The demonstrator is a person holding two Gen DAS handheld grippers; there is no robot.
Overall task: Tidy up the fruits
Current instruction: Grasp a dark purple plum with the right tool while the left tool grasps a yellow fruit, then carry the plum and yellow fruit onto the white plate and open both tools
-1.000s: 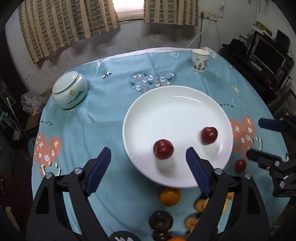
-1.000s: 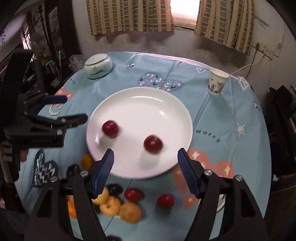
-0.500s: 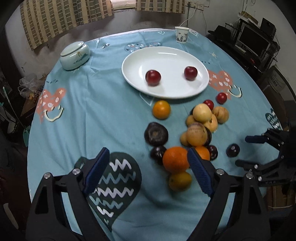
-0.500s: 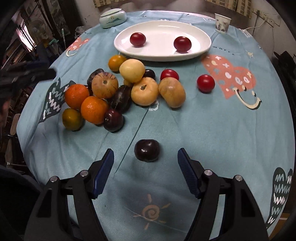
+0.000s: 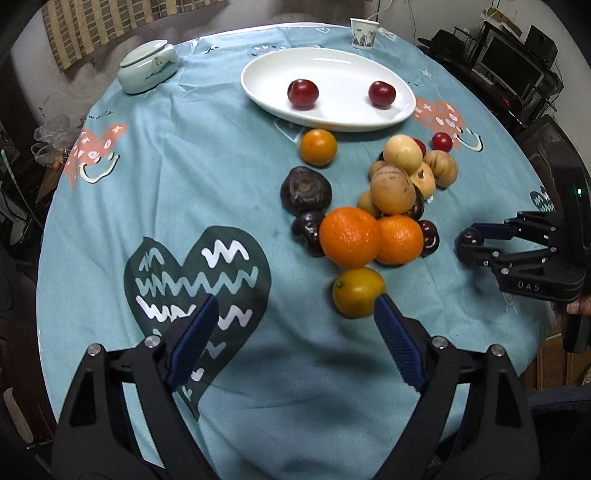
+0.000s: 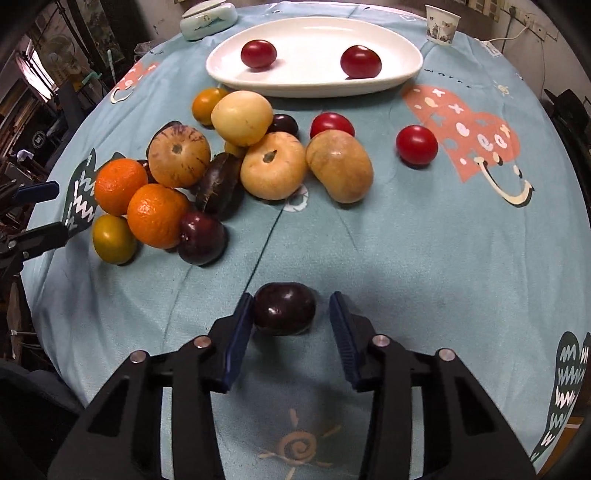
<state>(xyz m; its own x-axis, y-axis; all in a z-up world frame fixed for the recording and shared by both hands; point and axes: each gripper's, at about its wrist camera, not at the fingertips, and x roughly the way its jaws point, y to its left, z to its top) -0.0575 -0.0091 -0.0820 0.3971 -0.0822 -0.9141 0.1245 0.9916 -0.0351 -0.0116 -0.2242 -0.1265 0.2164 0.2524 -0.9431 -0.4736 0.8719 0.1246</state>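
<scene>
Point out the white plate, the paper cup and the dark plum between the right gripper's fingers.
white plate (image 6: 321, 83): right wrist view, near rim.
paper cup (image 6: 441, 26): right wrist view, printed side wall.
dark plum (image 6: 284, 308): right wrist view, glossy top.

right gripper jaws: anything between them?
Yes: in the right wrist view a dark plum sits on the tablecloth between the right gripper fingers, which have just been closing. One pad touches it; the other shows a gap.
</scene>
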